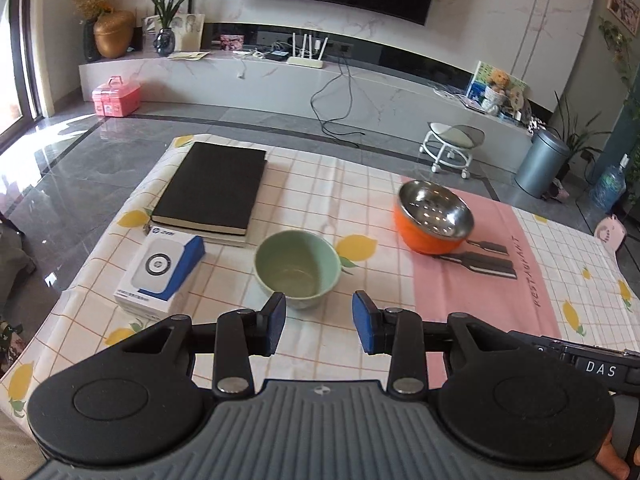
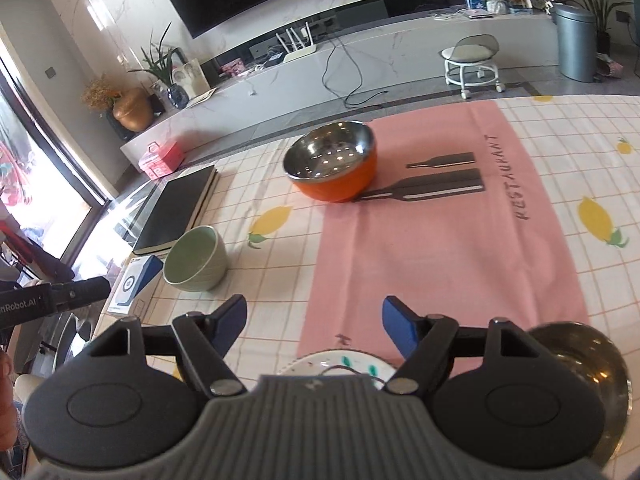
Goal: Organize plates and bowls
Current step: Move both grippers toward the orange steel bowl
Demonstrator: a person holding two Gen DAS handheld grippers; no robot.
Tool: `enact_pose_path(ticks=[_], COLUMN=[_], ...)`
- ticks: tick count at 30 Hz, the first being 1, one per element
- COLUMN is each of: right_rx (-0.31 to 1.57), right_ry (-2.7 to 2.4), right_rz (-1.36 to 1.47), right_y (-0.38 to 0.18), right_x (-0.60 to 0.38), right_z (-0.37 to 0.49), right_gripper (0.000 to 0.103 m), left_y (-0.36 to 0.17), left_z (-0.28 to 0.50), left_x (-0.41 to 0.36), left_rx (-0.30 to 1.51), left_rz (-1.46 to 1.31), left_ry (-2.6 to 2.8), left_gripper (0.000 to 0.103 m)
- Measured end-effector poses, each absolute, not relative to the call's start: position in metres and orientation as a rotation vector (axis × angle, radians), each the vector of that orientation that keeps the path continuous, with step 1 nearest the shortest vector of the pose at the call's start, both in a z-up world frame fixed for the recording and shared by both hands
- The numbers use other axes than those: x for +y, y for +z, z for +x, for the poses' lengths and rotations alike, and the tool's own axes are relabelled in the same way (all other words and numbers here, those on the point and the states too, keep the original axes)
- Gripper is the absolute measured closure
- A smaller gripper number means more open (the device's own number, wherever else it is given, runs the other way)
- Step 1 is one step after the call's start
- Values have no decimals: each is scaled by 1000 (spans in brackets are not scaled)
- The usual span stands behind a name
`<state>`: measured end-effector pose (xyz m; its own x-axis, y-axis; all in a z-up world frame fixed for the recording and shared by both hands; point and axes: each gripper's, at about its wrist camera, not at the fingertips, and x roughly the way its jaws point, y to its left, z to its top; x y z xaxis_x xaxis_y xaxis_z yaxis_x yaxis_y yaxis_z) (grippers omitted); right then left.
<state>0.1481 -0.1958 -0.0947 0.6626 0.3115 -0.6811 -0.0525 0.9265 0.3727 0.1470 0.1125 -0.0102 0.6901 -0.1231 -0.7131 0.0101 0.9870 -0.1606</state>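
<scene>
1. The left gripper (image 1: 319, 322) hung with its blue pads apart and nothing between them; the pale green ceramic bowl (image 1: 297, 266) stood upright just ahead of its fingertips, apart from them.
2. The right gripper (image 2: 314, 328) was spread wide and empty over the pink cloth placemat (image 2: 440, 248); a white patterned plate (image 2: 340, 364) lay just beneath its body, and what looked like a dark metal bowl (image 2: 592, 364) sat at its right, mostly hidden.
3. The orange bowl with a polished steel lining (image 2: 332, 164) stood well ahead of the right gripper, on the far edge of the placemat.
4. Risk: the green bowl's glazed, rounded wall could slip from the pads if pinched at the rim alone.
5. Risk: the checked lemon-print tablecloth (image 1: 304, 184) on the surface was loose and creased, so a dragged bowl might snag and tip.
6. Risk: the boxed device (image 1: 158, 272) and black notebook (image 1: 212, 186) crowded the left gripper's left side, so a wide swing could knock them.
</scene>
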Motion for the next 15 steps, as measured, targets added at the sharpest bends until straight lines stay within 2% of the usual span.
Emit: enact_pose_path(ticks=[8,15], right_rx=[862,868], right_ry=[245,164], right_rz=[288,237], right_y=[-104,-110], right_x=[-129,-131], right_z=[195,235], right_gripper=[29,29], left_y=[-37,-44], left_z=[186,219], left_x=[161,140], left_rx=[840,830], left_rz=[-311,-299], left_ry=[-72,-134], left_gripper=[61,61])
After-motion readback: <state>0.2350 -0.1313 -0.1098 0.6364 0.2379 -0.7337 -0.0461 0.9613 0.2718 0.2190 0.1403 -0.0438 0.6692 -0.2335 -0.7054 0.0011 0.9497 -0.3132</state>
